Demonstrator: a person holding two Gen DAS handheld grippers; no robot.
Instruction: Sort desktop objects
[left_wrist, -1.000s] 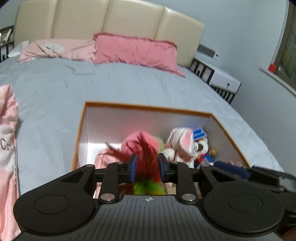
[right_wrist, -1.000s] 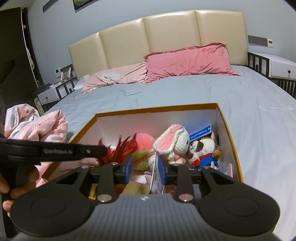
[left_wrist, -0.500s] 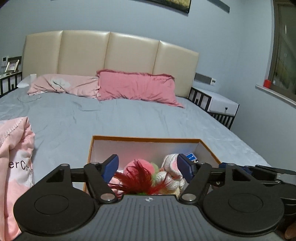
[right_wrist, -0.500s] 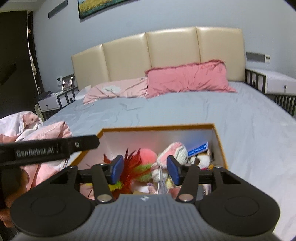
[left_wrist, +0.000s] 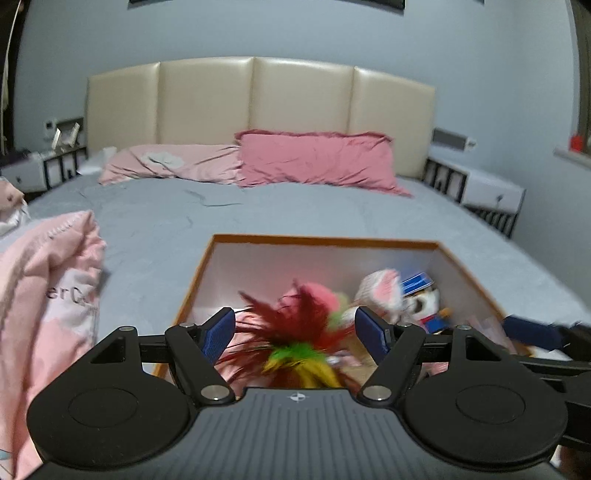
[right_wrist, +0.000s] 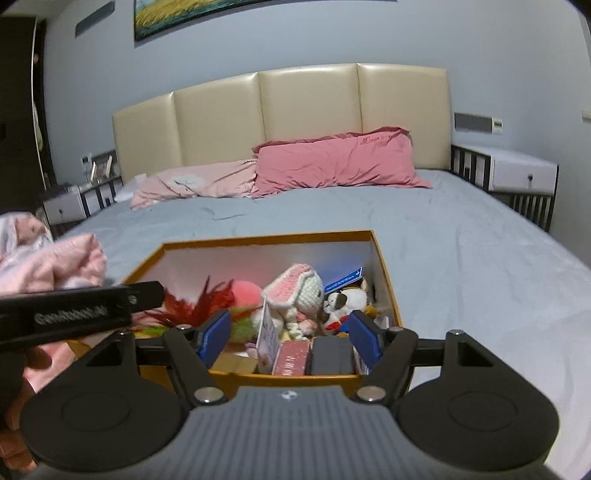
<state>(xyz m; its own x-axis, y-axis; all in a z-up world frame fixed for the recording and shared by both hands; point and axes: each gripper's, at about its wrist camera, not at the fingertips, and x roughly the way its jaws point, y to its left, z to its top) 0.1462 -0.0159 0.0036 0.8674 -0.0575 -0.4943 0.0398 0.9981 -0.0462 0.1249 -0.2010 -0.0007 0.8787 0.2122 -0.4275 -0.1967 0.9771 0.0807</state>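
Note:
An orange-rimmed cardboard box (left_wrist: 317, 240) (right_wrist: 266, 238) sits on the grey bed. Inside lie a red, green and yellow feather toy (left_wrist: 291, 332) (right_wrist: 199, 301), a pink ball (right_wrist: 245, 291), a crocheted pink-and-white rabbit (left_wrist: 380, 291) (right_wrist: 299, 291), a small plush dog (right_wrist: 347, 301), a card (right_wrist: 267, 338) and small boxes (right_wrist: 291, 356). My left gripper (left_wrist: 295, 332) is open and empty above the box's near left part, over the feathers. My right gripper (right_wrist: 290, 334) is open and empty above the box's near edge. The left gripper's side (right_wrist: 74, 312) shows in the right wrist view.
Pink crumpled bedding (left_wrist: 44, 288) (right_wrist: 48, 262) lies left of the box. Pink pillows (left_wrist: 314, 162) and a cream headboard (left_wrist: 258, 99) are at the far end. White nightstands (left_wrist: 491, 192) (right_wrist: 521, 173) flank the bed. Grey sheet (right_wrist: 461, 258) spreads right of the box.
Both grippers opened and let go: the left released the feather toy, the right released the card, both now in the box. Both grippers drew back and up from the box.

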